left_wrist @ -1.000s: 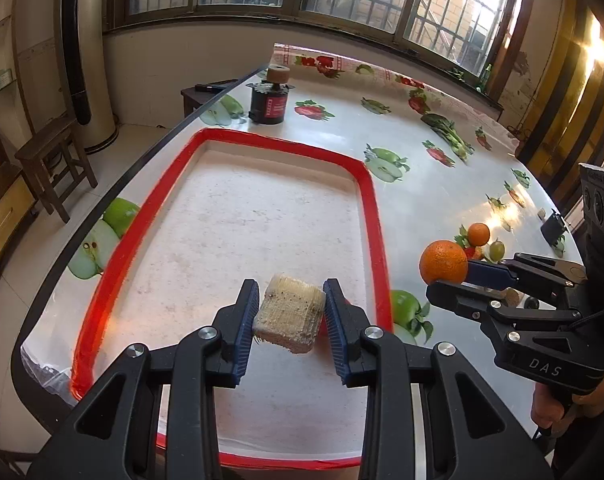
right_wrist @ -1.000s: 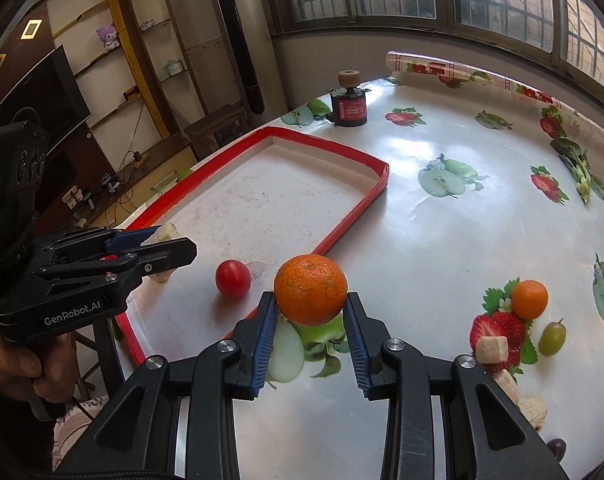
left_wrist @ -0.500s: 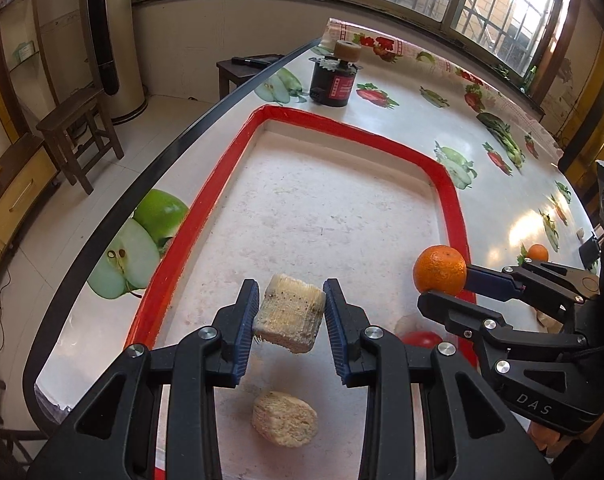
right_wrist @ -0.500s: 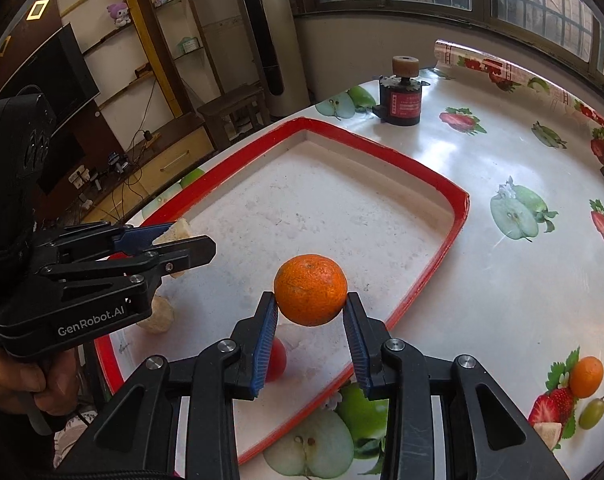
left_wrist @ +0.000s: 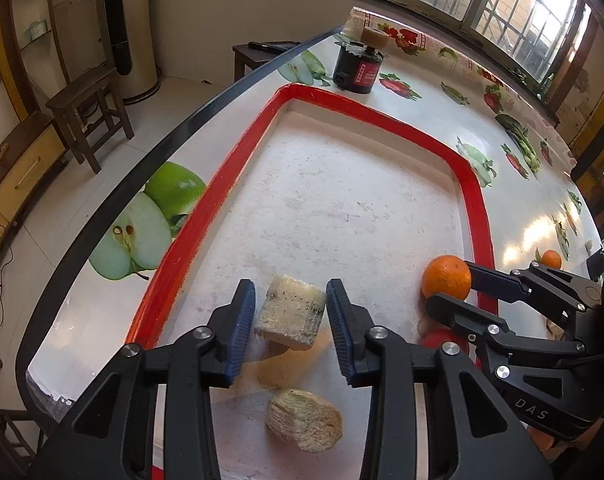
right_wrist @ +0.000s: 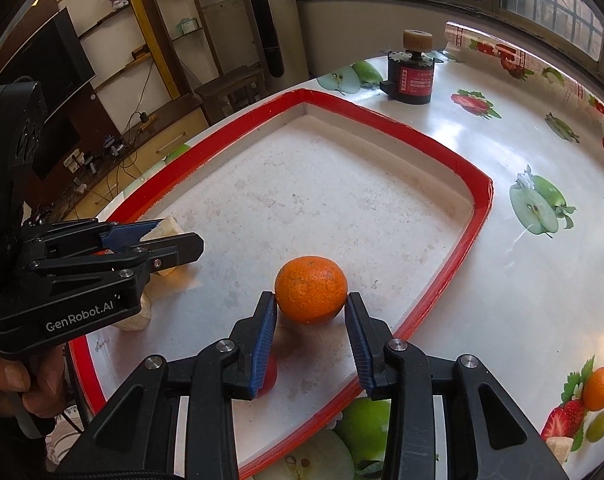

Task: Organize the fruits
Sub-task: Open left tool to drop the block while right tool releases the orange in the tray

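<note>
A red-rimmed white tray [left_wrist: 472,184] [right_wrist: 478,216] lies on the table. My left gripper [left_wrist: 291,314] has its jaws spread slightly around a pale fruit chunk [left_wrist: 290,316] that rests low in the tray; gaps show on both sides. A second pale chunk [left_wrist: 304,420] lies just below it. My right gripper [right_wrist: 311,308] holds an orange [right_wrist: 311,289] [left_wrist: 446,277] low over the tray, with a red tomato [right_wrist: 269,376] [left_wrist: 442,340] under its left finger. The left gripper appears in the right wrist view [right_wrist: 170,244].
A black and red jar [left_wrist: 360,66] [right_wrist: 412,68] stands beyond the tray's far edge. A small orange [right_wrist: 600,388] [left_wrist: 551,259] and other fruit pieces lie on the fruit-print tablecloth to the right. The table edge runs close along the tray's left side.
Both grippers moved over the tray and lowered. The left jaws have opened off the pale chunk, which now sits in the tray. The orange came down near the tray floor.
</note>
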